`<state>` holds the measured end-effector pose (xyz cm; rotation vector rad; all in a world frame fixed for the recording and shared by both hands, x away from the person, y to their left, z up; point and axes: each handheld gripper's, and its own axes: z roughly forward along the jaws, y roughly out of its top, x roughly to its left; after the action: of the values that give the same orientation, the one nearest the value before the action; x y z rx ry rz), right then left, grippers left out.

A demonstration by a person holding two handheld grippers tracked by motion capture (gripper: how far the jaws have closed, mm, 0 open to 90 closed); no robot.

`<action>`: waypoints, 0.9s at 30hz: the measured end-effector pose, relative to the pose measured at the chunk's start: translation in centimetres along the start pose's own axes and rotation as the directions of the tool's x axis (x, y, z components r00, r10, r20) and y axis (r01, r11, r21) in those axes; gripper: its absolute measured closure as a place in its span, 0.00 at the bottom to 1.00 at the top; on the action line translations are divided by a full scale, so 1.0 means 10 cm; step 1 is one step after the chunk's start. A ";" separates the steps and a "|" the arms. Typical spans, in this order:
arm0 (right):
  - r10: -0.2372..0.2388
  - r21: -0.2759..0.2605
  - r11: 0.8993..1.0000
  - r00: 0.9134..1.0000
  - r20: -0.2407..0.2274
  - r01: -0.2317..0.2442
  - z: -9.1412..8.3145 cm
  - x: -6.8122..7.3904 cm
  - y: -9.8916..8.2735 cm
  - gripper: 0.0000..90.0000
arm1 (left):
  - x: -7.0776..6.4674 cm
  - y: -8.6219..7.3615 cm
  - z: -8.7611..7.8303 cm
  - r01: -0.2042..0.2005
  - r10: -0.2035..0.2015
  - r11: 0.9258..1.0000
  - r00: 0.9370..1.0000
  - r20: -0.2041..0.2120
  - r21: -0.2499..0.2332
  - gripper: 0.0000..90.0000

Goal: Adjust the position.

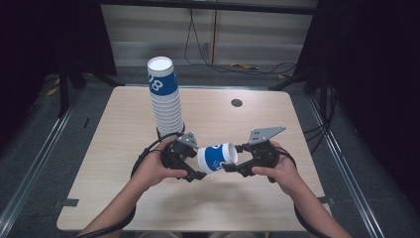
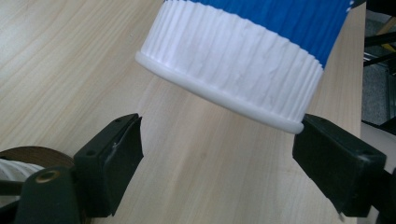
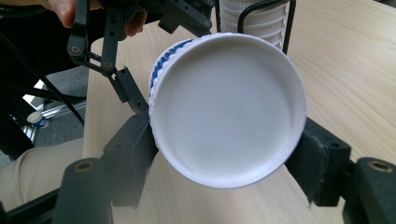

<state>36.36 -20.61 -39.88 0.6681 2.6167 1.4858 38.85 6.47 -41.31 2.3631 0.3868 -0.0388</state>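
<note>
Item: paper cup (image 1: 217, 157), blue-and-white, on its side in air above tabletop (image 1: 124, 198), between our two grippers.

Right gripper (image 3: 224, 154): fingers (image 3: 130, 154) clamped on cup's closed base end, one each side.

Left gripper (image 2: 219, 154): fingers (image 2: 116, 149) parted at cup's rim, one just touching rim, the other clear.

Cup stack (image 1: 165, 99): upright in holder beyond left hand (image 1: 153, 171).

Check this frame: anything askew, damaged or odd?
Nothing damaged. A cup lies sideways in mid-air, gripped at its base by the right gripper; the left gripper stands open at its rim. The stack stands upright.
</note>
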 end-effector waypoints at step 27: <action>-0.011 0.013 1.000 1.000 -0.024 0.011 0.08 0.03 -0.01 0.32 | -0.04 0.09 0.06 -0.034 0.034 0.999 0.999 0.003 0.019 0.17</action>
<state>36.29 -19.92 -40.32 0.6397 2.6460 1.4844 38.81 5.37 -41.07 2.3873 0.3460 -0.0297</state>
